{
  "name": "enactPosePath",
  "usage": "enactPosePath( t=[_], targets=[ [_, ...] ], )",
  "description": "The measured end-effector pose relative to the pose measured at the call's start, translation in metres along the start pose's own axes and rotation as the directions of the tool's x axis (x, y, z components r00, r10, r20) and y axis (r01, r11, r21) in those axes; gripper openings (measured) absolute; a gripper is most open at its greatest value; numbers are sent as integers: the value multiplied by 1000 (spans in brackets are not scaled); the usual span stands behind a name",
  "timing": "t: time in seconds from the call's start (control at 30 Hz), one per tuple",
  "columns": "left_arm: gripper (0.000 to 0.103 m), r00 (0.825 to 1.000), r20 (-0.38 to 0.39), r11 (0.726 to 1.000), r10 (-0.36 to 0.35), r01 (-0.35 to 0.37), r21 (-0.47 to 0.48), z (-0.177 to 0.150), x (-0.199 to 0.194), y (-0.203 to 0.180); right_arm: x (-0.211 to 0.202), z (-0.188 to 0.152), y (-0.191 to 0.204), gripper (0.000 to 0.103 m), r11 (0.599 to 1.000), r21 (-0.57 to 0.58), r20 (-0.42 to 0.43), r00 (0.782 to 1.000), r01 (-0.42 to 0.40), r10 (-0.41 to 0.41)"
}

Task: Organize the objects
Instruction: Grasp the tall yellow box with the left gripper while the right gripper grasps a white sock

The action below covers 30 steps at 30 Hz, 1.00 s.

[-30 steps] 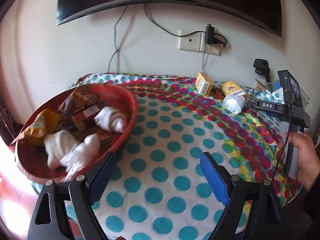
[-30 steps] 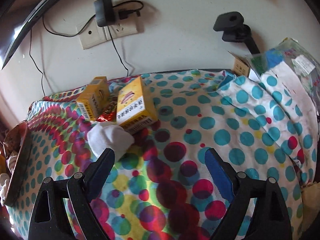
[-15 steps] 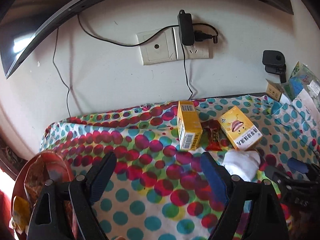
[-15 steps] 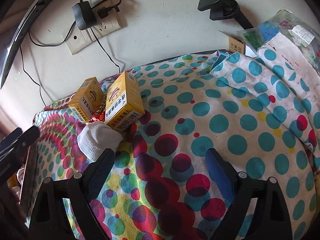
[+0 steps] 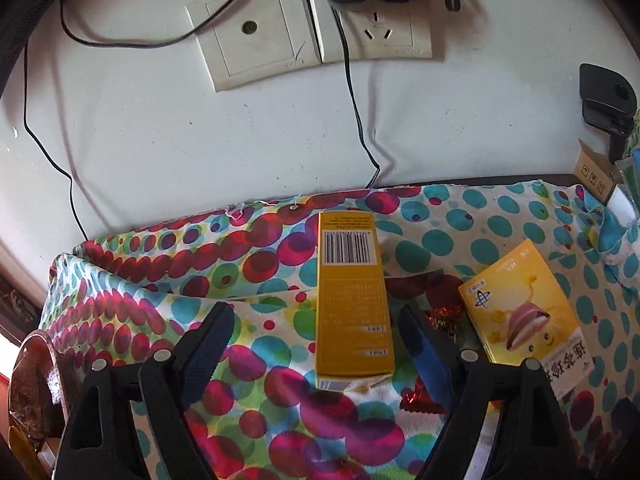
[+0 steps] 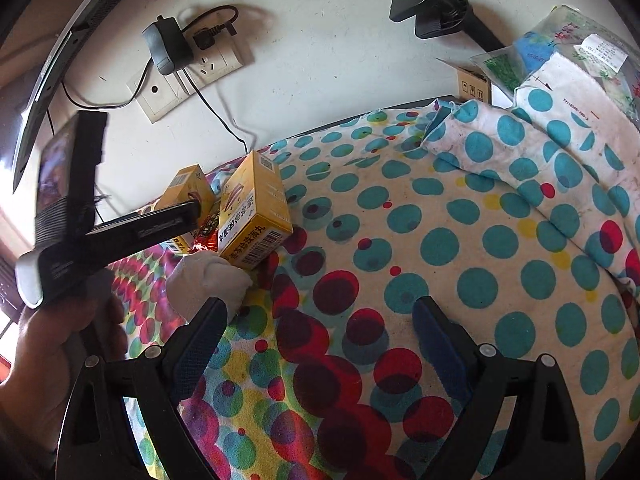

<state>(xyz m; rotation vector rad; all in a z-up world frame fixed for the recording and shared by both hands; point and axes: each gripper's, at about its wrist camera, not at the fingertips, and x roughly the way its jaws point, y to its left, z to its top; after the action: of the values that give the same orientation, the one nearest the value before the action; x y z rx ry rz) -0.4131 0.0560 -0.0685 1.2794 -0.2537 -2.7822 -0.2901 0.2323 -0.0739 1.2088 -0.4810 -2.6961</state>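
Yellow cardboard box with a barcode (image 5: 352, 296) is seen lying on the polka-dot tablecloth (image 5: 200, 280) near the white wall, framed between the blue-padded fingers of the left gripper (image 5: 316, 340) — the jaws have just been closing a little, yet the pads are not seen pressing on it, so the gripper is released. Just right of it a red foil wrapper (image 5: 440, 316) and a second yellow box printed with a cartoon face (image 5: 524, 312) are found. In the right wrist view the right gripper (image 6: 320, 328) is held spread wide above bare cloth, nothing between its fingers; a white crumpled wad (image 6: 208, 284) is seen touching the second box — close by its left finger
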Motion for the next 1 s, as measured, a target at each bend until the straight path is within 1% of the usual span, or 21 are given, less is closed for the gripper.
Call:
enactPosePath(
  t=[0.03, 0.07, 0.1, 0.13, 0.17, 0.23, 0.3, 0.37, 0.43, 0.53, 0.63, 0.7, 0.77, 0.83, 0.9, 0.93, 1.0],
  targets=[
    [74, 1000, -8, 1000, 6, -6, -2, 1, 4, -1, 0, 0, 0, 93, 1000, -1, -1, 1000, 3, -3],
    [56, 1000, -13, 1000, 12, -12, -6, 1, 7, -1, 0, 0, 0, 93, 1000, 0, 0, 1000, 1, -1],
    [32, 1000, -25, 1000, 9, -9, -11, 1, 12, -1, 0, 0, 1, 94, 1000, 1, 0, 1000, 0, 0],
    [30, 999, -45, 1000, 9, -9, -13, 1, 16, -2, 0, 1, 1, 94, 1000, 1, 0, 1000, -1, 1],
    [30, 999, -39, 1000, 7, -8, -22, 1, 17, -1, -1, 1, 1, 94, 1000, 0, 0, 1000, -1, 1],
    [30, 999, -34, 999, -20, 19, -39, 0, 17, 1, -1, 1, 1, 94, 1000, 1, -1, 1000, -3, 3],
    [29, 1000, -11, 999, -8, 7, -49, -2, 12, 4, 0, 1, 2, 94, 1000, 0, -1, 1000, -2, 2],
    [29, 1000, 6, 997, -15, 16, -75, -3, 6, 10, 0, 1, 2, 94, 1000, -2, -1, 1000, 1, -1],
    [29, 1000, 27, 996, -4, 6, -92, -5, -4, 18, 0, 1, 2, 94, 1000, -4, -2, 1000, 2, -2],
    [29, 999, 35, 991, -36, 40, -127, -14, -24, 31, 0, 0, 3, 95, 1000, -8, -4, 1000, 5, -5],
    [29, 997, 50, 992, -59, 64, -110, -33, -53, 40, 1, 0, 4, 95, 1000, -19, -7, 1000, -7, 7],
    [29, 996, 68, 994, -59, 65, -86, -49, -72, 44, 1, 0, 8, 95, 999, -33, -6, 1000, -10, 9],
    [29, 996, 66, 994, -65, 70, -86, -65, -87, 51, -4, -1, 15, 95, 996, -73, 11, 999, -47, 48],
    [29, 995, 59, 991, -77, 83, -103, -80, -99, 61, -10, -4, 30, 95, 984, -159, 31, 996, -80, 86],
    [29, 996, 57, 991, -75, 81, -105, -94, -109, 69, -10, -8, 52, 95, 962, -260, 22, 996, -81, 90],
    [29, 996, 59, 992, -68, 74, -106, -102, -114, 73, -8, -9, 64, 95, 947, -307, 3, 996, -89, 94],
    [29, 995, 69, 990, -68, 76, -120, -115, -124, 82, -3, -8, 78, 94, 937, -339, -11, 996, -86, 87]
  ],
)
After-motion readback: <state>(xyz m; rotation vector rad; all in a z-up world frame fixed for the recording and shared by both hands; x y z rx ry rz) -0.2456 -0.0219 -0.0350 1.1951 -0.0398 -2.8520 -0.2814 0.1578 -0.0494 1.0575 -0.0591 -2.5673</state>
